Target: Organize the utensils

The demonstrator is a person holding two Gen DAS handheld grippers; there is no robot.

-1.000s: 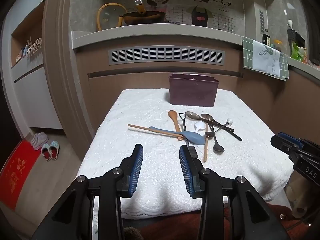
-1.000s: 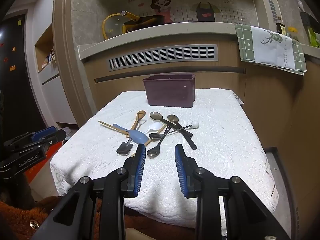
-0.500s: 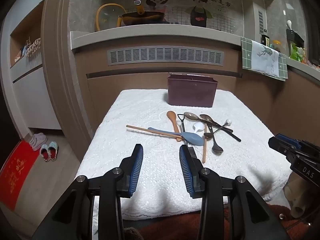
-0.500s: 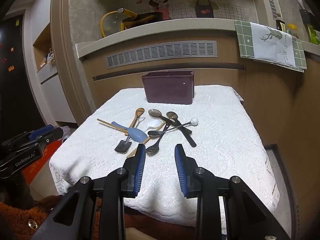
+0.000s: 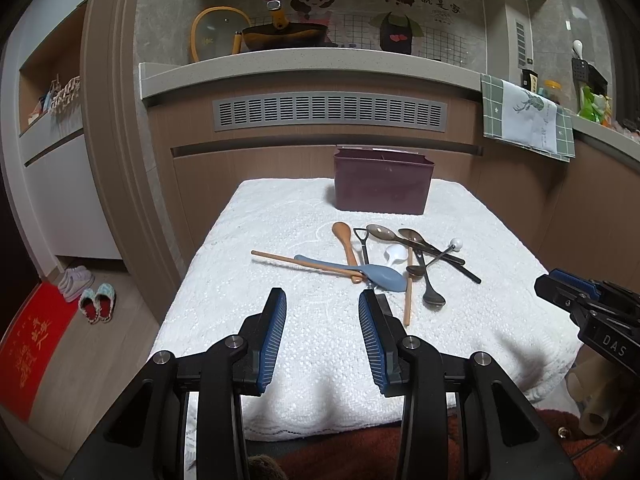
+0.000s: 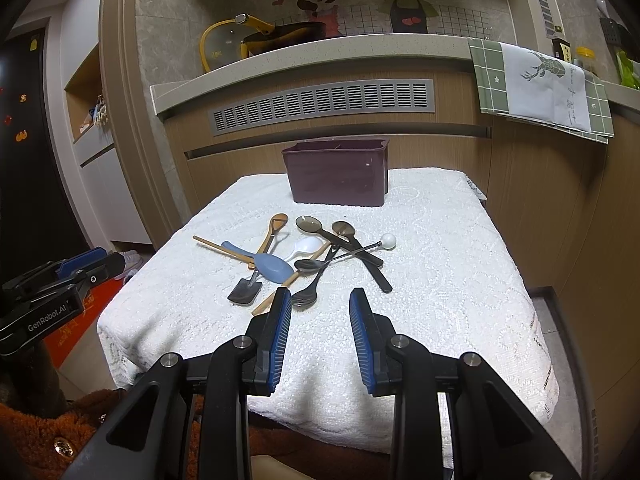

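A loose heap of utensils (image 6: 308, 258) lies mid-way across the white lace tablecloth (image 6: 440, 280), near the dark maroon bin (image 6: 336, 174) standing at the far edge. The heap mixes a pale blue spoon (image 6: 272, 266), a wooden spoon (image 6: 276, 226), a white spoon (image 6: 306, 246), a black spatula (image 6: 245, 292), thin wooden sticks and several dark spoons, crossing one another. The left gripper (image 5: 322, 300) and right gripper (image 6: 318, 300) both stand parted and bare, short of the heap.
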